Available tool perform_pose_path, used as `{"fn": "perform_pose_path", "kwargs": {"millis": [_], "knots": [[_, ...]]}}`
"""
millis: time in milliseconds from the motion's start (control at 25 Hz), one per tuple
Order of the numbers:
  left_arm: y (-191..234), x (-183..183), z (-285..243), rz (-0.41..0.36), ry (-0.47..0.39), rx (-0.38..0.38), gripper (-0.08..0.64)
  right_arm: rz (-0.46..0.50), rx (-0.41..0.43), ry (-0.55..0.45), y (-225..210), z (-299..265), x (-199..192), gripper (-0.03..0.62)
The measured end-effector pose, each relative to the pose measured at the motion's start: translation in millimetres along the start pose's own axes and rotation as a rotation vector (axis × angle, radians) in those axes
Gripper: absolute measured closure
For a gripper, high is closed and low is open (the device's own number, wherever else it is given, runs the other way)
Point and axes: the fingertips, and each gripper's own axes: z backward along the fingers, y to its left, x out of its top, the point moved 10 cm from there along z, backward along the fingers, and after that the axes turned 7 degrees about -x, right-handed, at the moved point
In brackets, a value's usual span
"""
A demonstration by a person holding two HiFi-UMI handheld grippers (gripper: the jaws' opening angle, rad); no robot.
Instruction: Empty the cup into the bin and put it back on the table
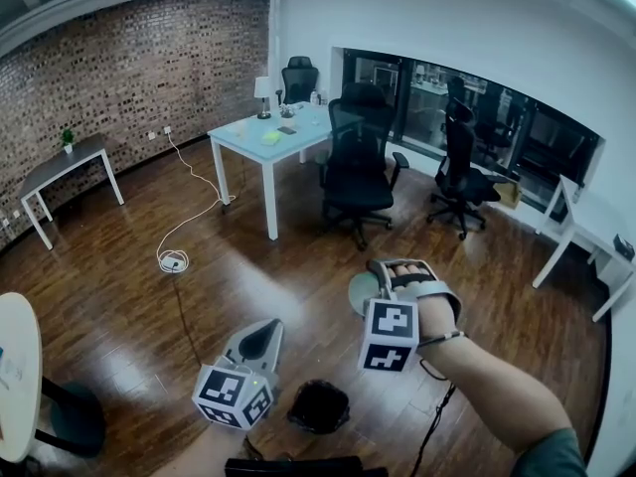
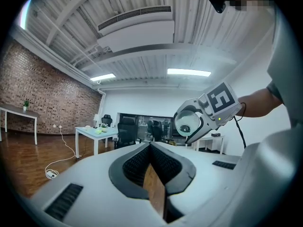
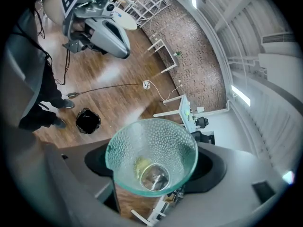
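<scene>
Cup point(image 3: 150, 156), not yet emptied into the bin point(image 1: 318, 407), is pinched by my right tongs point(image 1: 401, 276); left tongs point(image 2: 150, 149) pressed together.

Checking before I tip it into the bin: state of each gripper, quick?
Left gripper: closed, nothing between the jaws.
Right gripper: closed on the glass cup, jaws wide around it.

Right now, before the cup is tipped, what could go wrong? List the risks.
1. The glass cup, gripped by the right gripper, hangs over a hard wooden floor; a slip could break it.
2. The black bin looks small and sits low, off to one side of the cup, so the yellowish piece inside may miss it.
</scene>
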Motion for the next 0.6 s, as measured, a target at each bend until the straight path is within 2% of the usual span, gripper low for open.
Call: {"fn": "perform_pose_path", "kwargs": {"millis": [600], "knots": [[-0.2,4.4,-2.7,-0.005,-0.012,0.008,0.568,0.096,-0.086,0.003,-10.3,1.9,-0.1,0.186]]}}
